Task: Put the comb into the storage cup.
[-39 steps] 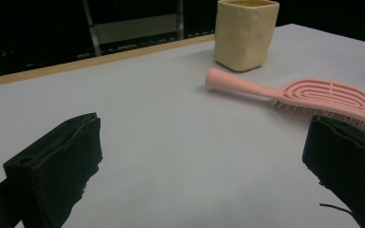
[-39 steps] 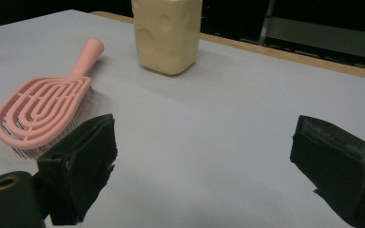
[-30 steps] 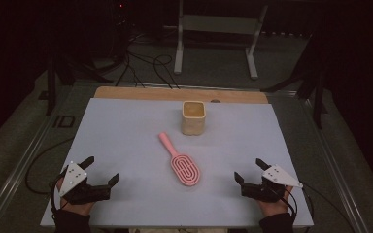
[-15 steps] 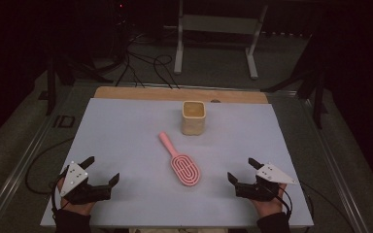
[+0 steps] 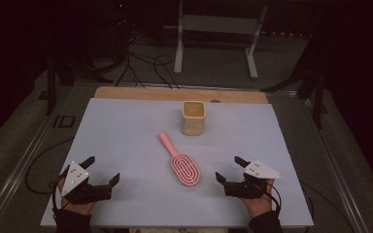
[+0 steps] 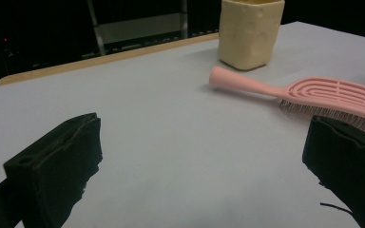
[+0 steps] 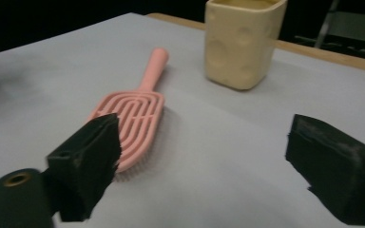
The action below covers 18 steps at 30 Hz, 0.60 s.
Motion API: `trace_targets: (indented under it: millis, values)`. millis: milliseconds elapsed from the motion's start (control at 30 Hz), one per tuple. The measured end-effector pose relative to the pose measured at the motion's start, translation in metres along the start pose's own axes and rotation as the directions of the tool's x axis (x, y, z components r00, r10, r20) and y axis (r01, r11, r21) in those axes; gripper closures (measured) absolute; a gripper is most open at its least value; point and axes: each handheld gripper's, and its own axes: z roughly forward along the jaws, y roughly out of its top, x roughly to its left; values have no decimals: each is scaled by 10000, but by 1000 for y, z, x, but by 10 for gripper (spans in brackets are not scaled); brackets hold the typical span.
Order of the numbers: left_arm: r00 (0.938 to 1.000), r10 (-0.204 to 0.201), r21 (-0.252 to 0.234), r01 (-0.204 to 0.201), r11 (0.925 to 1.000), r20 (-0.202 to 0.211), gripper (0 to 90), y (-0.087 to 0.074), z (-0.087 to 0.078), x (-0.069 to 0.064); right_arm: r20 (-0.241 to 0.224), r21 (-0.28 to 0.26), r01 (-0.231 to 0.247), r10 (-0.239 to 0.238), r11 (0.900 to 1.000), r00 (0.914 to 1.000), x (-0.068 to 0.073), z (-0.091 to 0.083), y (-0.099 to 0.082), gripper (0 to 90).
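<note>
Right tongs (image 5: 228, 170), jaws apart and empty, have shifted inward toward the pink hairbrush (image 5: 180, 161), which lies flat on the bench (image 5: 126, 131) between both tongs; left tongs (image 5: 101, 171) remain apart, unmoved. Approach likely beginning.

A pink hairbrush (image 5: 180, 161) lies flat in the middle of the table. Its handle points toward the far edge. Its round end with loops points toward the near edge.
</note>
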Motion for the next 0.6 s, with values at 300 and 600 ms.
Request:
trace_targets:
  millis: [300,600]
  values:
    - [10000,12,-43,-12,10000,-18,1,0,-1,0,-568,229,-45,57,9997,9984,10,9,0,179]
    - [10000,6,-79,-7,10000,-31,1,1,-1,0,-1090,417,186,-140,9990,9939,27,19,0,304]
